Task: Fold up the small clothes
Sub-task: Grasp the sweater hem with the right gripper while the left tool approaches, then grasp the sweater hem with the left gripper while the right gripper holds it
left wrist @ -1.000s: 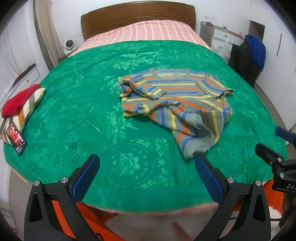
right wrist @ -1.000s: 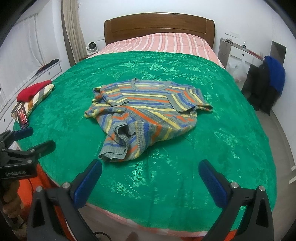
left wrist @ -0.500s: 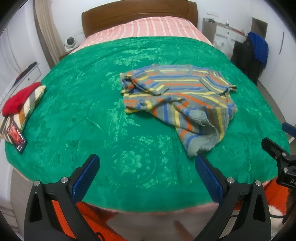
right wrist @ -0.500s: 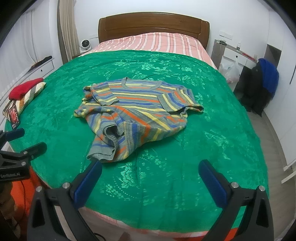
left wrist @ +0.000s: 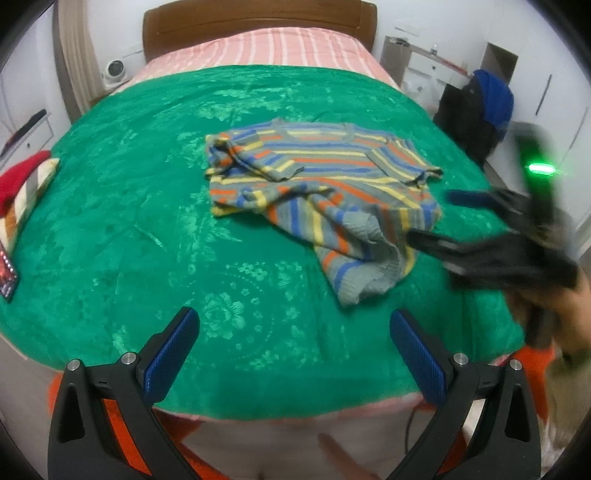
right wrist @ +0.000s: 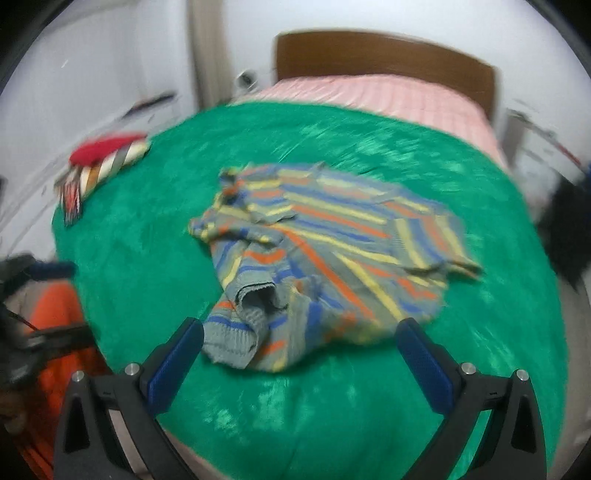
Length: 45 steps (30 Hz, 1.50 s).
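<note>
A striped knit shirt point(left wrist: 325, 192) in grey, blue, orange and yellow lies crumpled on the green bedspread point(left wrist: 147, 221), neck toward the headboard and its bunched hem toward me. My left gripper point(left wrist: 293, 317) hangs open over the bed's near edge with nothing between its fingers. In the left wrist view, my right gripper point(left wrist: 434, 216) comes in blurred from the right, close to the shirt's lower right side, held by a hand point(left wrist: 569, 306). The right wrist view is blurred. There, the right gripper point(right wrist: 300, 328) is wide with its jaws closing, and the shirt's hem point(right wrist: 240, 332) lies just ahead, not pinched.
Folded red and striped cloth point(left wrist: 22, 184) and a small dark flat item point(left wrist: 7, 280) sit at the bed's left edge. A wooden headboard point(left wrist: 258, 22) stands at the far end. Dark and blue clothes point(left wrist: 480, 118) hang at the right. Orange fabric point(left wrist: 118, 428) shows below the bed's near edge.
My right gripper has swung in toward the shirt's hem and rolled, so the shirt looks larger and blurred in its view. The left gripper has hardly moved.
</note>
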Available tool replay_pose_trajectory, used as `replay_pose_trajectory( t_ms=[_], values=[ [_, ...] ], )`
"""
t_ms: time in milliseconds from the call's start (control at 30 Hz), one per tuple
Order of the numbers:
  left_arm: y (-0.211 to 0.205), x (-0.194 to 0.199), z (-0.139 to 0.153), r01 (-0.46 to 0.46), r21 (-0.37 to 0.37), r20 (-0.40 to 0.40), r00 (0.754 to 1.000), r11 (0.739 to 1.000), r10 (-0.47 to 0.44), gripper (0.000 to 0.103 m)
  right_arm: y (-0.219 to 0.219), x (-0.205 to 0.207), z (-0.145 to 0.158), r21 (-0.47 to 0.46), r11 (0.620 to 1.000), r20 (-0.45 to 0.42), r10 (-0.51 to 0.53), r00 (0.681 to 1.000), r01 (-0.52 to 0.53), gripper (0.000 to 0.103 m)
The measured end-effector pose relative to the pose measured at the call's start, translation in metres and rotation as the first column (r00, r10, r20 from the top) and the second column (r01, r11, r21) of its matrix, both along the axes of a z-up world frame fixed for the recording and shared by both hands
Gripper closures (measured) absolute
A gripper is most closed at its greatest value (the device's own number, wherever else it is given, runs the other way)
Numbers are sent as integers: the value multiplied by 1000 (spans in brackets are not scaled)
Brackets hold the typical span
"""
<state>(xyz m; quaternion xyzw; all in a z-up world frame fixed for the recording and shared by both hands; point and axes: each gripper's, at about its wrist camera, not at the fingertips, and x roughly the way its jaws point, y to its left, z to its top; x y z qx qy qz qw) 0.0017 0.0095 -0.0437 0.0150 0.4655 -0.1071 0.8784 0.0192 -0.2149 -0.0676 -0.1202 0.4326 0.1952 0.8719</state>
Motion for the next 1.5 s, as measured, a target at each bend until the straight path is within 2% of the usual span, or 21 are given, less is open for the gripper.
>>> replay_pose_trajectory(
  t_ms=[67, 100, 133, 267, 433, 467, 533, 633, 700, 767, 867, 967, 1000, 1033, 1067, 1100, 1167, 1233, 1300, 1400, 1500],
  values=[
    [4, 0, -1, -14, 17, -7, 1000, 1000, 14, 0, 10, 24, -26, -86, 994, -61, 64, 996, -69, 34],
    [8, -1, -2, -22, 22, -9, 1000, 1000, 22, 0, 11, 31, -37, -91, 991, -113, 87, 990, -97, 71],
    [11, -2, -2, -28, 26, -8, 1000, 999, 28, 0, 7, 35, -44, -72, 992, -165, 91, 982, -104, 94],
    [33, -5, -7, -79, 42, -2, 997, 996, 79, 0, -37, -3, -32, -1, 999, -178, 53, 983, -54, 94],
    [39, 6, -23, -90, 17, -52, 995, 996, 90, 0, -98, -45, -55, -70, 991, -226, -128, 966, 115, 91],
    [37, 8, -24, -87, 13, -59, 994, 996, 87, 0, -104, -52, -61, -100, 985, -223, -157, 962, 138, 86],
    [33, 7, -24, -81, 6, -62, 995, 997, 81, 0, -112, -64, -58, -91, 981, -211, -185, 960, 169, 54],
    [30, 2, -23, -62, 10, -51, 997, 998, 62, 0, -100, -69, -30, 69, 981, -159, -170, 973, 182, 53],
    [29, 3, -25, -63, 20, -57, 996, 998, 64, 0, -72, -65, -20, 189, 975, -177, -80, 981, 114, 53],
    [30, 3, -26, -71, 10, -68, 995, 997, 71, 0, -40, -52, -21, 199, 979, -176, -8, 984, 44, 53],
    [36, 0, -21, -81, 8, -57, 995, 997, 81, 0, -9, -27, -31, 113, 993, -108, -10, 994, 22, 53],
    [43, -3, -18, -96, 14, -42, 994, 995, 97, 0, 18, 0, -54, 10, 1000, -87, 25, 996, -25, 55],
    [49, -4, -18, -105, 12, -42, 994, 994, 106, 0, 25, 6, -62, -15, 998, -104, 51, 993, -53, 67],
    [53, -4, -20, -113, 8, -44, 993, 994, 113, 0, 27, 6, -67, -34, 998, -113, 57, 992, -61, 93],
    [58, -4, -22, -118, -3, -50, 992, 993, 118, 0, 28, 4, -68, -54, 997, -111, 50, 993, -57, 97],
    [61, -4, -24, -120, -16, -55, 991, 993, 119, 0, 26, -3, -60, -25, 998, -97, 48, 994, -51, 97],
    [67, -3, -29, -104, -80, -78, 992, 991, 98, 0, 21, -20, -40, 59, 996, -76, 68, 995, -63, 97],
    [66, 0, -35, -45, -201, -118, 993, 979, 21, 1, 19, -43, -18, 200, 974, -84, 121, 989, -102, 97],
    [62, 4, -37, 4, -348, -155, 986, 937, -62, 1, 24, -58, -8, 299, 946, -95, 163, 982, -128, 97],
    [56, 12, -42, 24, -501, -185, 974, 865, -134, 1, 46, -83, -7, 402, 890, -80, 266, 961, -213, 97],
    [60, 19, -53, -7, -516, -204, 972, 856, -115, 1, 73, -103, -19, 408, 864, -44, 339, 940, -293, 97]
  ],
)
